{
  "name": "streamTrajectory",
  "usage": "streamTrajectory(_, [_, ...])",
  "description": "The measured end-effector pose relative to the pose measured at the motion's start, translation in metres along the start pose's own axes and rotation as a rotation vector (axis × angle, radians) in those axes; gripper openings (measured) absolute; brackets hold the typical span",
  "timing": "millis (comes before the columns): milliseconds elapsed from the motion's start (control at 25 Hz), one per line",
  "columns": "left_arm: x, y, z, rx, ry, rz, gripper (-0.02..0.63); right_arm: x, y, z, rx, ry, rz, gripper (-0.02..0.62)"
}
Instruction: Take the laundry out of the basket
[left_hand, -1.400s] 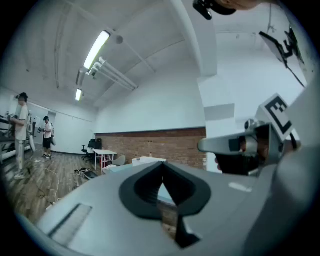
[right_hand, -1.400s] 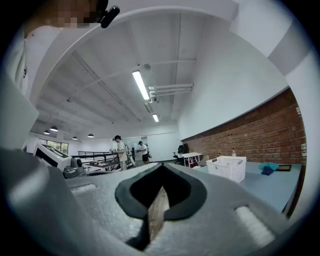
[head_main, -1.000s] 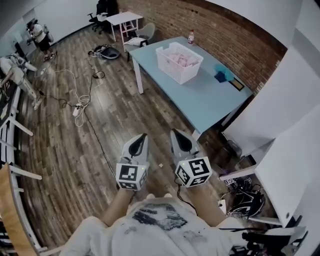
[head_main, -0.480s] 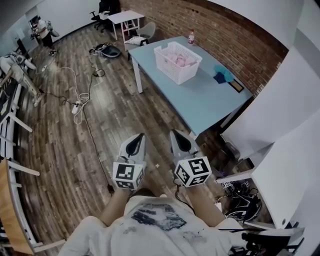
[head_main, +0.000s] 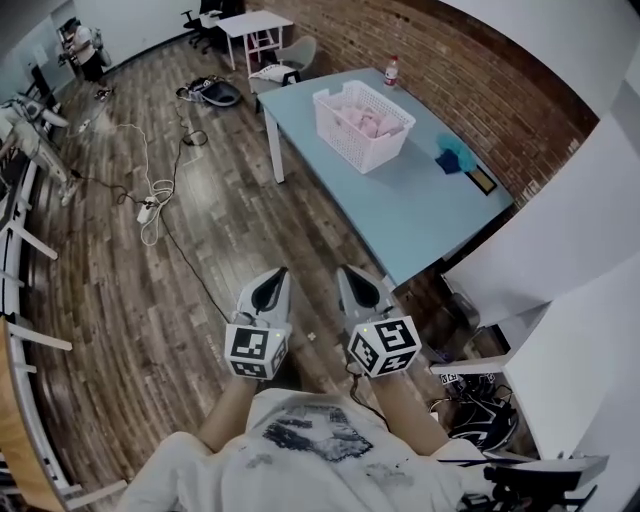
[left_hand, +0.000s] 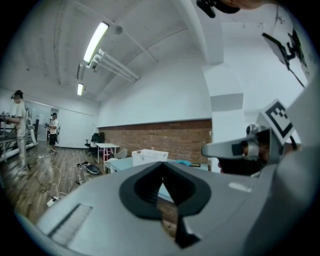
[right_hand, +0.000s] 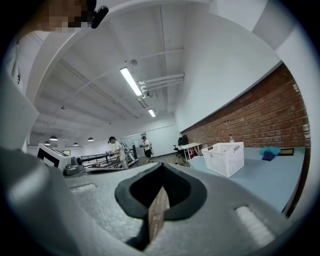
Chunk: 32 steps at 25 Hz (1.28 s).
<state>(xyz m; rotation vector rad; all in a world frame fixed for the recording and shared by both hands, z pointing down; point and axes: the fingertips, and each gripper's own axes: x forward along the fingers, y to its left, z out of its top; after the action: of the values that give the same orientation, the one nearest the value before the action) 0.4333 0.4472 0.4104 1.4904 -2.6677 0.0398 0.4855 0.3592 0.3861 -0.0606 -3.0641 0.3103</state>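
Note:
A white slatted basket stands on the light blue table and holds pink laundry. Both grippers are held side by side over the wooden floor, well short of the table's near corner. The left gripper is shut with nothing in it, and so is the right gripper. In the left gripper view the basket is small and far beyond the shut left gripper. In the right gripper view the basket sits to the right of the shut right gripper.
On the table lie a blue cloth, a bottle and a dark framed item. Cables trail over the floor on the left. White partition walls close off the right. A small white table with chairs and a person are far back.
Both grippers have stayed shut and side by side while sinking slightly. The head view has shifted a little, with the table's near corner lower in it. The far person has moved.

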Motion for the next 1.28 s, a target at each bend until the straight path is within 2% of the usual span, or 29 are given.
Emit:
streamTrajectory(240, [0.071,0.077,0.003,-0.011,0.004,-0.05,-0.011,0.095,-0.025,0.004,0.008,0.008,-0.062,-0.003])
streamTrajectory(480, [0.152,0.18,0.036,-0.002,-0.019,-0.109,-0.011,0.215,-0.038,0.038,-0.01,-0.019,-0.124,-0.003])
streamTrajectory(680, [0.198,0.244,0.052,0.009,-0.031,-0.153,-0.011,0.282,-0.043,0.057,-0.009,-0.056,-0.182,-0.003])
streamTrajectory(1000, [0.266,0.272,0.045,0.005,-0.006,-0.234,-0.011,0.333,-0.092,0.059,0.015,-0.06,-0.287,-0.003])
streamTrajectory(1280, [0.349,0.268,0.043,0.04,0.019,-0.31,-0.011,0.364,-0.166,0.067,0.049,-0.104,-0.372,-0.003])
